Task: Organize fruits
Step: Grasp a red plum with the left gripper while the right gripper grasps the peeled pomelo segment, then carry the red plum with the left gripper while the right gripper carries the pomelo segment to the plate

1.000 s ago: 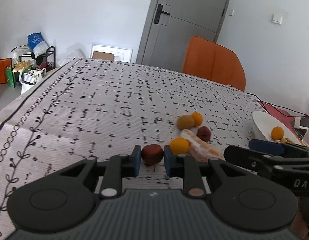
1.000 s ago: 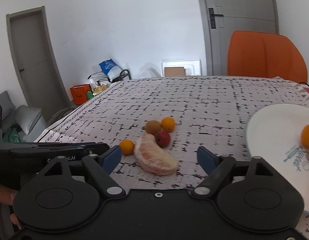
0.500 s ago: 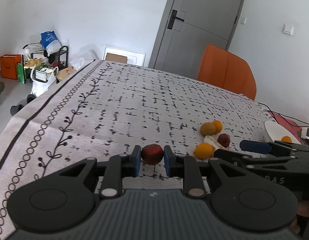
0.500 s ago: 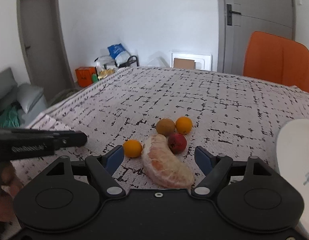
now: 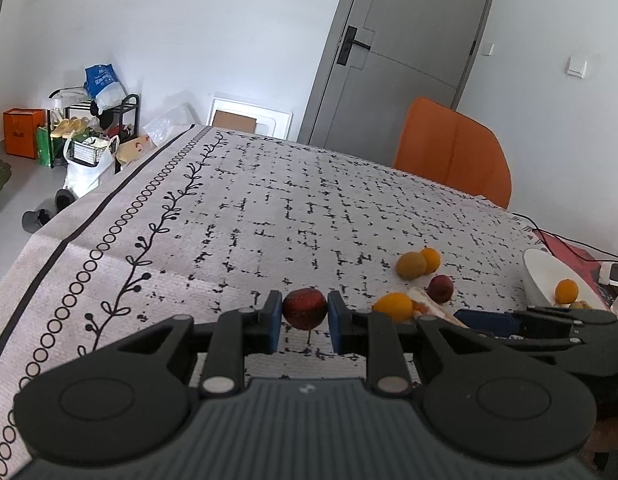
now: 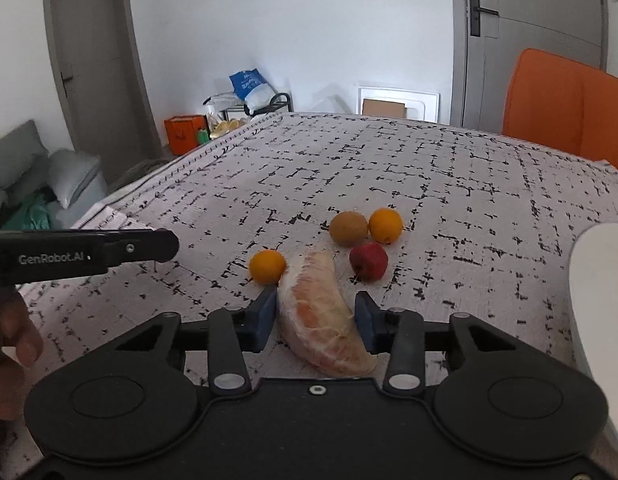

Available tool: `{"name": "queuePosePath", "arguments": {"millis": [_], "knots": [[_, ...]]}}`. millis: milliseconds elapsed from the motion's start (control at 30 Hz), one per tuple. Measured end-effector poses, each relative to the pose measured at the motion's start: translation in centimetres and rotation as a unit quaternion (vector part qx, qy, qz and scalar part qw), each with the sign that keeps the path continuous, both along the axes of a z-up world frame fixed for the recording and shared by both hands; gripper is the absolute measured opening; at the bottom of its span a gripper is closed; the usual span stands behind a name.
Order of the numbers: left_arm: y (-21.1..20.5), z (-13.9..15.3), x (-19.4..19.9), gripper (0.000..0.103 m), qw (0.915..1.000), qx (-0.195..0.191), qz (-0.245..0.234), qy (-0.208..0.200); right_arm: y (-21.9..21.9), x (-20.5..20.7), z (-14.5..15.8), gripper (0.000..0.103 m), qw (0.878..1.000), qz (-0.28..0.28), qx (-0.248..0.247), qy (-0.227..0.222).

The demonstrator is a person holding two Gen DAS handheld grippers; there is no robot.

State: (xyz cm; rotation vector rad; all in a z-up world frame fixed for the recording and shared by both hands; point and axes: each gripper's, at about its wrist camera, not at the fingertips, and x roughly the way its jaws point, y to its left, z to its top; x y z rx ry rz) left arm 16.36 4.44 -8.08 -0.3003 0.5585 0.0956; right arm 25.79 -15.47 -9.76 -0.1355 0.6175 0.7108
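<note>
Between left tongs (image 5: 304, 322), dark-red fruit (image 5: 304, 308)

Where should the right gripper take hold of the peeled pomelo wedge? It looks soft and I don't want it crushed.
Grip the pomelo wedge across its thick middle, one pad on each long curved side, coming from the near end along its length. The right gripper already straddles that part. The wedge lies flat on the tablecloth, its far tip beside a small orange, so a middle grip probably clears that.

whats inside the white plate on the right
In the left wrist view, the white plate holds a small round orange fruit and something yellowish beside it; the right gripper's black body hides the near part.
</note>
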Motion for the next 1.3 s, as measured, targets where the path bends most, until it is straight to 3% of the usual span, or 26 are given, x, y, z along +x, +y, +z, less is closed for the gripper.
{"name": "queuePosePath", "arguments": {"millis": [633, 1300], "knots": [[-3.6, 1.5, 0.4, 0.022, 0.9991, 0.017, -0.037, -0.010, -5.3, -1.6, 2.9, 0.039, 0.997, -0.049, 0.056, -0.030], [-9.4, 2.1, 2.4, 0.022, 0.9949, 0.037, -0.093, -0.013, -12.0, -1.2, 3.2, 0.039, 0.987, -0.132, 0.075, -0.059]]}}
